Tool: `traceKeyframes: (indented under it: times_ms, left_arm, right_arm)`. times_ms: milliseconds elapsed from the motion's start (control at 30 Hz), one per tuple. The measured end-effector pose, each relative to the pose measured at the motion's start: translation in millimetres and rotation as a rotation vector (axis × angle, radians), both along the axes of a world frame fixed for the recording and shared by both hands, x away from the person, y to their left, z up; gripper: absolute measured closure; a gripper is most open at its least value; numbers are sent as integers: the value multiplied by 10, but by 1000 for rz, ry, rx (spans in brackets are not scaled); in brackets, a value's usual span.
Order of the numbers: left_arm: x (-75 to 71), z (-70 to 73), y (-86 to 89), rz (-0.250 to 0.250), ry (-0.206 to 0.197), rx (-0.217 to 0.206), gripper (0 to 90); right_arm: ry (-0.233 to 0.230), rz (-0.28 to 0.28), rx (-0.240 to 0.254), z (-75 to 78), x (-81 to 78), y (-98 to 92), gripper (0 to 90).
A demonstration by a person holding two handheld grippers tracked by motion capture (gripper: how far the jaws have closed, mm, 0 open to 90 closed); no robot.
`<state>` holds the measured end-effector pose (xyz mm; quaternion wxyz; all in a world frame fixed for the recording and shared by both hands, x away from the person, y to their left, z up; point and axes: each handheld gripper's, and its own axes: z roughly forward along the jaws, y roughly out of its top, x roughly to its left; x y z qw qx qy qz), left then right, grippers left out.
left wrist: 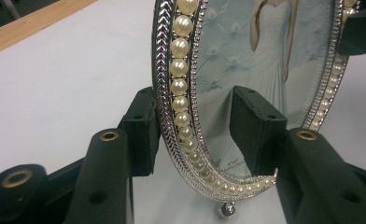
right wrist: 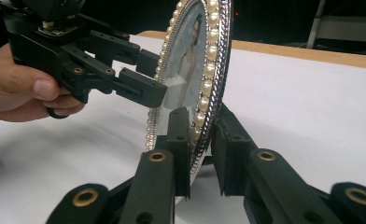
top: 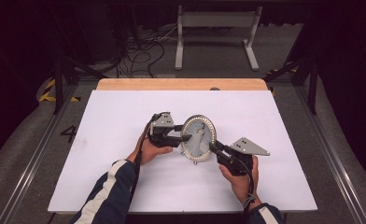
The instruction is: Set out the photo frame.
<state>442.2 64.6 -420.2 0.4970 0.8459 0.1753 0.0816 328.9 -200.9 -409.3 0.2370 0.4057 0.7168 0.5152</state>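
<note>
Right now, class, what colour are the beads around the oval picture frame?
Cream pearl beads on the silver frame, clearest in the left gripper view.

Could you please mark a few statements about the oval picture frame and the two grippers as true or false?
1. The picture frame stands upright on the table. True.
2. Its rim carries red gems. False: it is lined with pearl-like beads.
3. The right gripper has its fingers on either side of the frame's rim. True.
4. The left gripper rests far from the frame. False: its fingers straddle the frame's edge.
5. The frame's picture shows a figure in a white dress. True.
</note>
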Motion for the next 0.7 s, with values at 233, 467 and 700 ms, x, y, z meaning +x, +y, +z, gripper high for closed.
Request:
traceKeyframes:
  times_ms: [233, 467, 700]
  left_arm:
    - [-38, 23, 45, 9, -11, 21, 605]
    - [-78, 14, 97, 28, -13, 24, 627]
    - [-122, 10, 162, 34, -21, 26, 657]
  right_arm:
    - [14, -7, 20, -17, 36, -9, 783]
    - [15, -9, 28, -14, 70, 14, 780]
    - [6, -11, 21, -14, 109, 56, 778]
